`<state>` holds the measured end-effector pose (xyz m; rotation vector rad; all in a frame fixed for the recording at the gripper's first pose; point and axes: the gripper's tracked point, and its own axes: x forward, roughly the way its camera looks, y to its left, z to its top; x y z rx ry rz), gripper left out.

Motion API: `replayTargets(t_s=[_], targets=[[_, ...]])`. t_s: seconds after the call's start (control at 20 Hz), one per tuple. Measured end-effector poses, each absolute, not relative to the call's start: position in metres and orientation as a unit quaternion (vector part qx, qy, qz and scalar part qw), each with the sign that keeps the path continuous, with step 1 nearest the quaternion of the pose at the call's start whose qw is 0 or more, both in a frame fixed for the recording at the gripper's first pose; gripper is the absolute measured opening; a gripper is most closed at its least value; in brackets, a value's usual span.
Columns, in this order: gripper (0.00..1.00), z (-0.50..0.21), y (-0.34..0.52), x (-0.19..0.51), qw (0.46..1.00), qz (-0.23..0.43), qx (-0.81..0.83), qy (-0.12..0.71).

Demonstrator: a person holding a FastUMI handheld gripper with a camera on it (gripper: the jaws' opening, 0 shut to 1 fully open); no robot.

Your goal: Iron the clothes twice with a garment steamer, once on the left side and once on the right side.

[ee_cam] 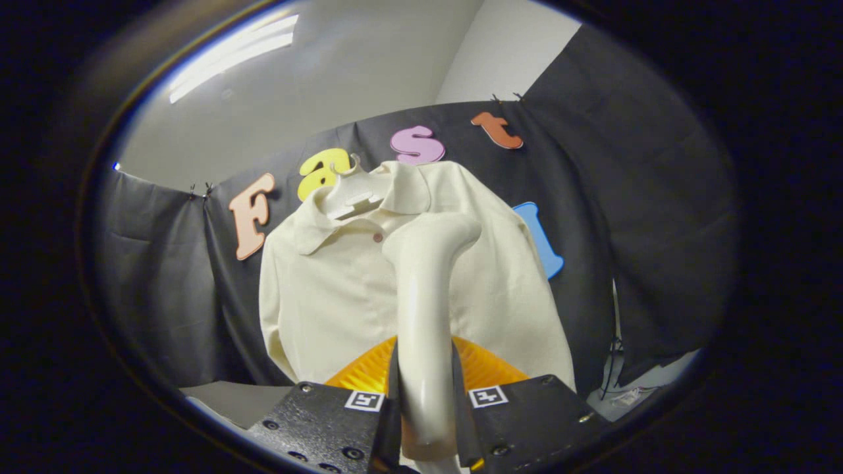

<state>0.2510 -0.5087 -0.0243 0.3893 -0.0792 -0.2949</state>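
**Steamer in the gripper, shirt hanging right in front of it**

Closest to us, the gripper [425, 421] is clamped on the handle of the garment steamer [425, 309]. We can see both fingers [329, 421] pressing in on the cream handle from either side, with a small square marker on top of each one. The handle rises straight up from between the fingers and bends over at the top into the steamer head, which points away from us toward the shirt.

Just behind the handle, poking out on both sides right above the fingers, there's a ribbed orange thing [484, 368]. We honestly can't tell what it is, only that it sits low between the steamer and the bottom of the shirt.

Beyond that hangs the shirt [329, 289], a cream collared one with long sleeves, on a pale hanger [352, 197] whose hook shows above the collar. One small dark button sits just below the collar, just beside the steamer head. From this angle the head overlaps the upper chest of the shirt near the placket, but we can't tell if it's actually touching the fabric or sitting just short of it.

Behind the shirt is the booth's black cloth wall [632, 197], pinned up along its top edge. Above that we see a white ceiling with a long light strip [230, 56]. Down low beside the fingers, a bit of pale desk [224, 398] shows.
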Motion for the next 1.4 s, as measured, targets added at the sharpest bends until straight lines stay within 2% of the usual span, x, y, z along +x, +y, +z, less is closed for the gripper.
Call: replayTargets(t_s=[0.25,0.4,0.95,1.4], targets=[[0.33,-0.013,-0.523,0.276,0.964,-0.145,0.213,-0.06],[0.32,-0.034,-0.532,0.287,0.961,-0.155,0.223,-0.046],[0.33,-0.084,-0.529,0.266,0.954,-0.171,0.245,-0.026],[0.33,-0.153,-0.534,0.239,0.943,-0.191,0.273,0.012]])
